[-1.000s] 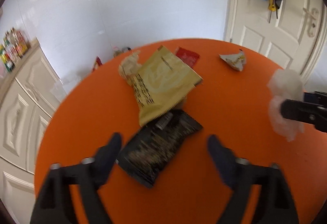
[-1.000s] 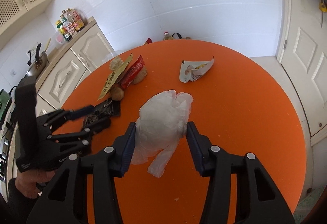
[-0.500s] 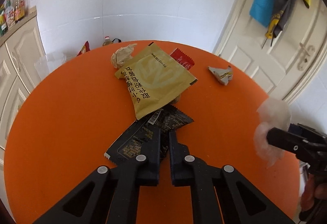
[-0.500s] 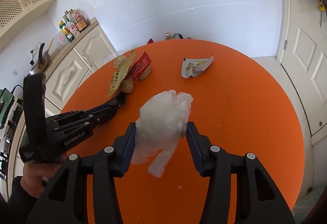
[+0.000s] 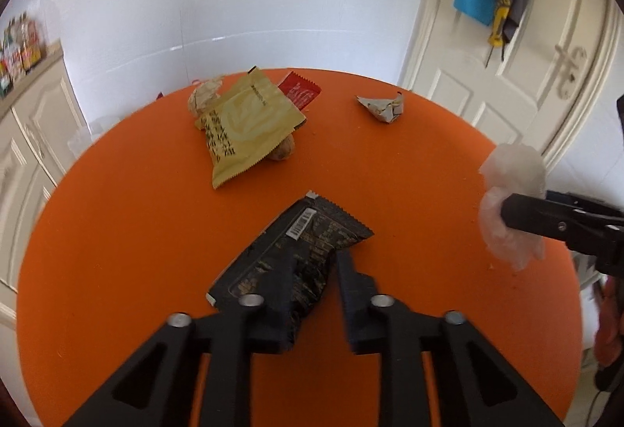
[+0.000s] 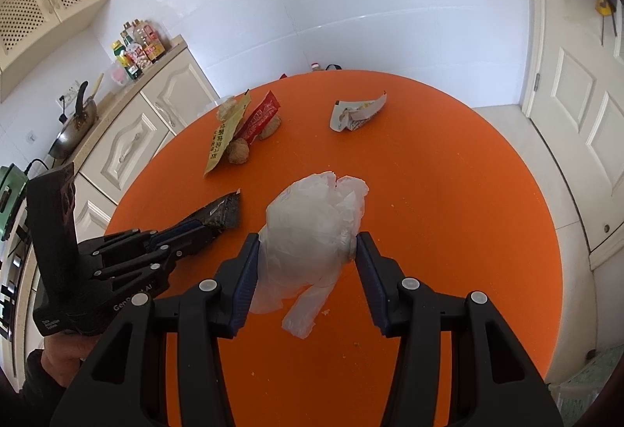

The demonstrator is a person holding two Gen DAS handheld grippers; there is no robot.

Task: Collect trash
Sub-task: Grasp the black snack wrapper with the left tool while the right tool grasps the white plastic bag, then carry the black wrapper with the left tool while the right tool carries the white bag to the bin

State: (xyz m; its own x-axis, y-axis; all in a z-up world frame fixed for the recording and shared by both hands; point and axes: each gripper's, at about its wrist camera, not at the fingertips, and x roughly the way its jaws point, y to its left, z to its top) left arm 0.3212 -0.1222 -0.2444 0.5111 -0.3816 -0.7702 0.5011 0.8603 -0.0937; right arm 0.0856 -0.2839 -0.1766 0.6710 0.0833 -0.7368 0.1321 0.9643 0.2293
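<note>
My left gripper (image 5: 314, 267) is shut on a black snack wrapper (image 5: 300, 243) and holds it just above the round orange table (image 5: 136, 216). It also shows in the right wrist view (image 6: 202, 228), with the wrapper (image 6: 224, 212) sticking out. My right gripper (image 6: 306, 245) is shut on a crumpled clear plastic bag (image 6: 312, 228), also seen at the right of the left wrist view (image 5: 511, 201). On the far side of the table lie a yellow wrapper (image 5: 245, 126), a red wrapper (image 5: 298, 91), brown lumps (image 5: 282, 152) and a crumpled white wrapper (image 5: 380, 107).
Cream cabinets (image 6: 128, 138) with bottles (image 6: 136, 50) and a pan (image 6: 74, 126) stand at the left. A white door (image 5: 518, 76) with hanging items is at the right. White tiled wall behind the table.
My left gripper closed on the black wrapper and pulled it back from the yellow wrapper, lifting it slightly. The right gripper kept holding the plastic bag in place.
</note>
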